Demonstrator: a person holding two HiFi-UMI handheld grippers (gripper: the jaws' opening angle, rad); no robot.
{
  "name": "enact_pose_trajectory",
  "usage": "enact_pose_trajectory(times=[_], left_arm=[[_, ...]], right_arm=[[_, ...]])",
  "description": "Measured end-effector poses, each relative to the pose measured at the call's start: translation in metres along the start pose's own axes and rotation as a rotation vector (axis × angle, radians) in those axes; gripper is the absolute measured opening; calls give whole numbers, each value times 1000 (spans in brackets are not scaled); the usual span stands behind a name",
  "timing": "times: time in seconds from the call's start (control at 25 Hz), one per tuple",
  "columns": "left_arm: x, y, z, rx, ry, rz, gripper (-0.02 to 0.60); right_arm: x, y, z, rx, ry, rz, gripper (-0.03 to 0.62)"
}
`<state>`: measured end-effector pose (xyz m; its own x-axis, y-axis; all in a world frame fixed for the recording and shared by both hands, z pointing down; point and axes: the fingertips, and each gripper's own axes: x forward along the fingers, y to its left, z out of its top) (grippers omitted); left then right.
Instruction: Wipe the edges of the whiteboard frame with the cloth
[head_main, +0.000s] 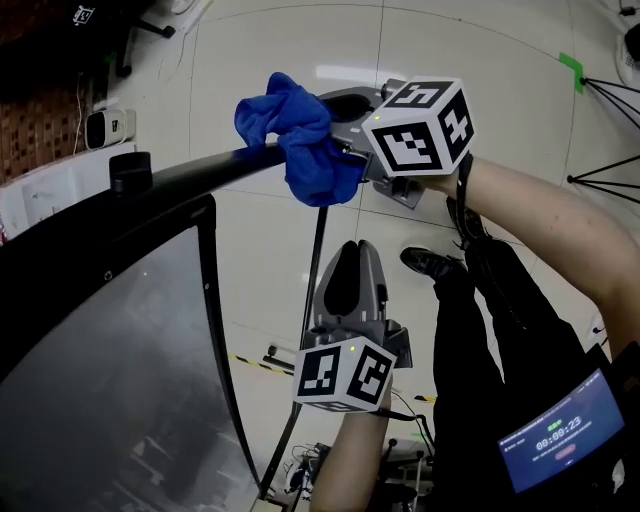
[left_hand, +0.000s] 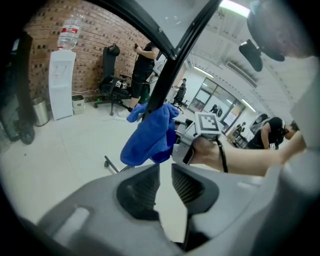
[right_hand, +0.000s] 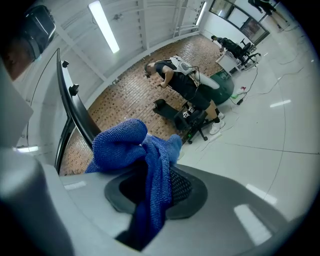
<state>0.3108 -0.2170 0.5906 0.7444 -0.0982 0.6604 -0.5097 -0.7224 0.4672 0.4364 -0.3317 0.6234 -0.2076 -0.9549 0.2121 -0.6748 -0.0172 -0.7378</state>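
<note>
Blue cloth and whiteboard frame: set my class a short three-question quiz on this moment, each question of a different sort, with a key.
1. True or false: the left gripper grips the cloth.
2. The cloth lies against: A the floor, B the whiteboard frame, C a chair.
3. Fill in: the jaws of the ____ gripper are clamped on the cloth.
Key: 1 false, its jaws stand slightly apart with nothing between them; 2 B; 3 the right gripper.
</note>
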Motion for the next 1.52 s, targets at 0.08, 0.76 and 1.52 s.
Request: enact_pose_trajectory(times=[0.08,0.76,1.52], left_arm=[[3,7,1,7,2,4,63],[41,30,-40,26,50,-7,61],[65,56,-54,32,118,23,58]], right_arm=[[4,-2,-4,5,7,-7,77],[8,-66,-61,72,51,-45,77],[25,-149,-136,105,197,-163,77]])
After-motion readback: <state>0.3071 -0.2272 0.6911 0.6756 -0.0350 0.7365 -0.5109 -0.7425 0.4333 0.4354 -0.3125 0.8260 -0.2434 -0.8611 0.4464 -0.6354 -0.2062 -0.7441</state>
